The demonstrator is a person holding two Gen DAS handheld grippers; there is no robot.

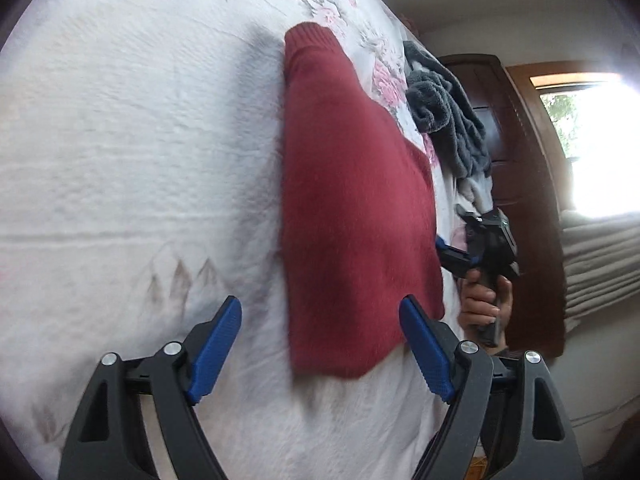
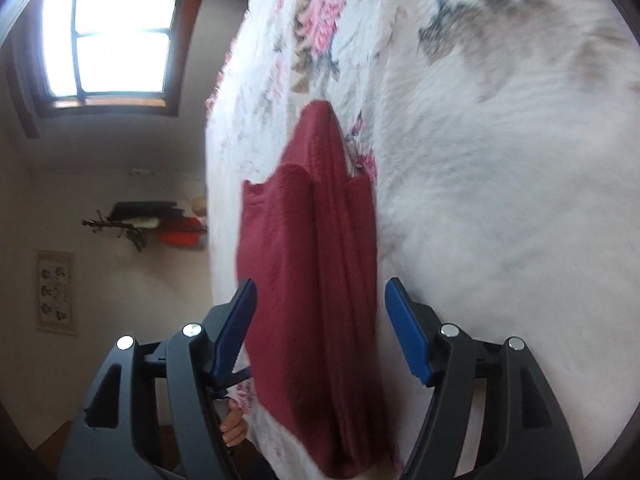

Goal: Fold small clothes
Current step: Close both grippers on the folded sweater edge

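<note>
Spreading wide, the blue-padded jaws of the left gripper [image 1: 320, 344] were seen to hold nothing; the same was noted of the right gripper [image 2: 320, 328], whose jaws likewise stood apart and empty. Between each pair of pads, but beyond their tips, the dark red knitted sweater [image 1: 352, 200] was found lying flat on the white quilted bedspread with pink flower print [image 1: 120, 140]. In the left wrist view its near hem was framed by the jaws, with the right-hand pad overlapping its edge in the picture; whether cloth was touched there could not be told. In the right wrist view the garment was seen from its other side, layered in long folds, with a ribbed cuff or collar end pointing away.

Judged from this, the sweater had been brought to a narrow, folded shape with its sleeves tucked in, and at least one crosswise fold might have been left to do. A crumpled grey fleece garment [image 1: 448, 112] was seen at the bed's far edge, apparently not yet folded. The person's hand [image 1: 484, 304] was visible on the right gripper's handle.
</note>
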